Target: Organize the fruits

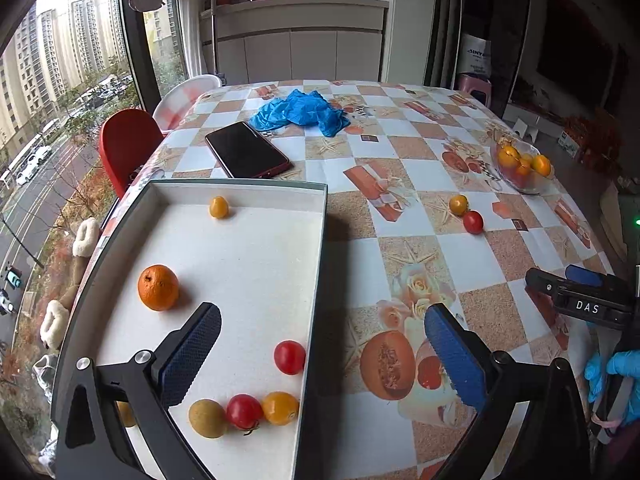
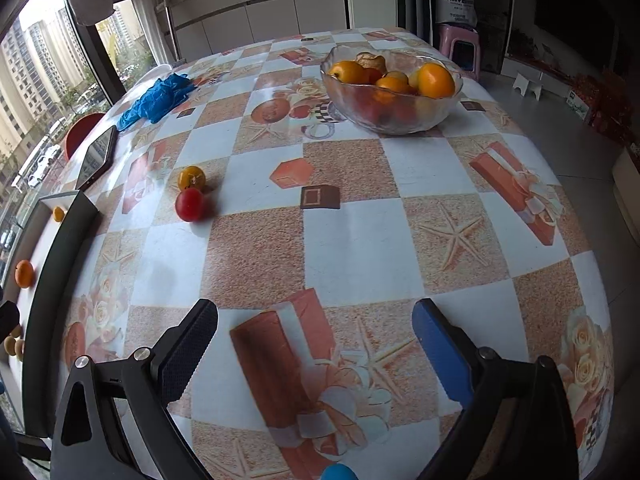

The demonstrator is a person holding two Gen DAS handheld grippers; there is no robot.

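A white tray (image 1: 248, 264) holds an orange (image 1: 158, 287), a red tomato (image 1: 289, 357), a small yellow tomato (image 1: 219, 207) and a row of three small fruits (image 1: 244, 411). My left gripper (image 1: 320, 360) is open and empty, straddling the tray's right wall. A yellow tomato (image 2: 191, 177) and a red tomato (image 2: 189, 204) lie together on the tablecloth; they also show in the left wrist view (image 1: 466, 213). A glass bowl (image 2: 390, 118) holds several oranges and tomatoes. My right gripper (image 2: 316, 344) is open and empty above the tablecloth, well short of the loose tomatoes.
A black phone (image 1: 248, 150) and a crumpled blue glove (image 1: 302, 111) lie beyond the tray. A red chair (image 1: 124, 144) stands at the table's left edge by the window. The tray's dark wall (image 2: 56, 280) is at the right view's left.
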